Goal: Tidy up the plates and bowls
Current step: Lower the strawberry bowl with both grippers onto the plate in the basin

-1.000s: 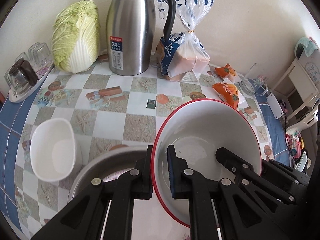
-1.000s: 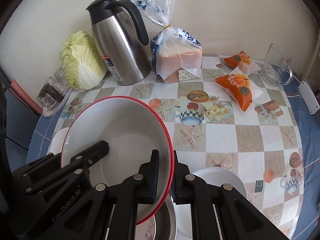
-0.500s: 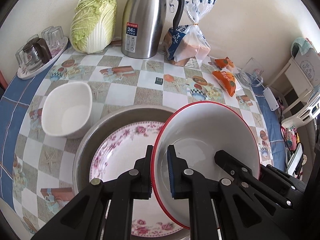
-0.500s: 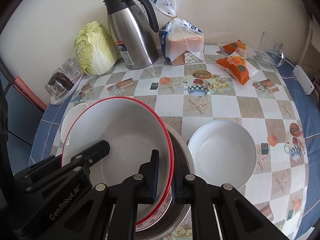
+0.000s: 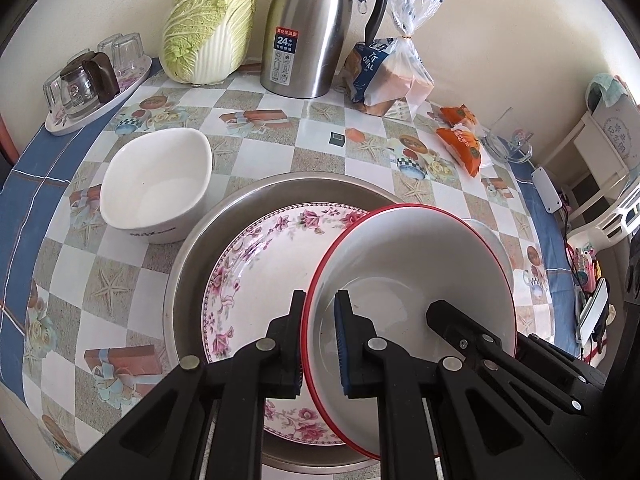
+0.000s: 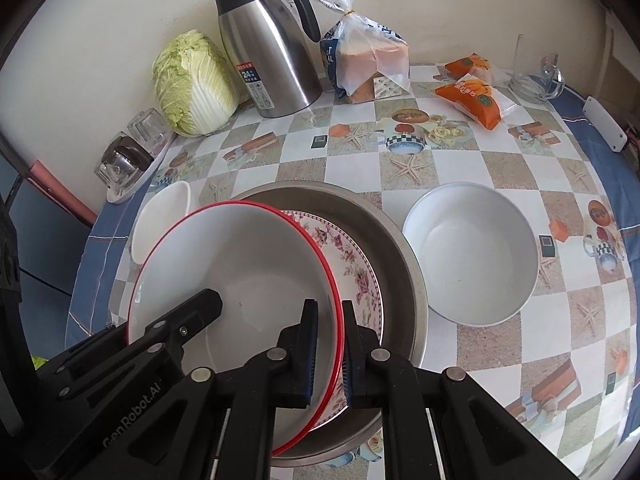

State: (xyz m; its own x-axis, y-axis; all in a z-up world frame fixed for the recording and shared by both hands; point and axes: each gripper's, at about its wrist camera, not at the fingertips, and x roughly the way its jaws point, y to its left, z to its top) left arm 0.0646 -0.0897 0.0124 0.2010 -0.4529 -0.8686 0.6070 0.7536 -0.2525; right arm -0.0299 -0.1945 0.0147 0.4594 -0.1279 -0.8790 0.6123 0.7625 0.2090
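Both claws grip one red-rimmed bowl (image 5: 416,276): the left gripper (image 5: 319,344) is clamped on its left rim, the right gripper (image 6: 329,354) on its right rim. Tilted, the bowl hangs over a floral plate (image 5: 260,264) lying inside a steel basin (image 5: 208,240). Left of the basin stands a squarish white bowl (image 5: 156,184); to its right, a round white bowl (image 6: 472,256). Cabbage (image 5: 208,24), thermos jug (image 5: 308,28) and bagged bread (image 5: 384,76) line the far wall.
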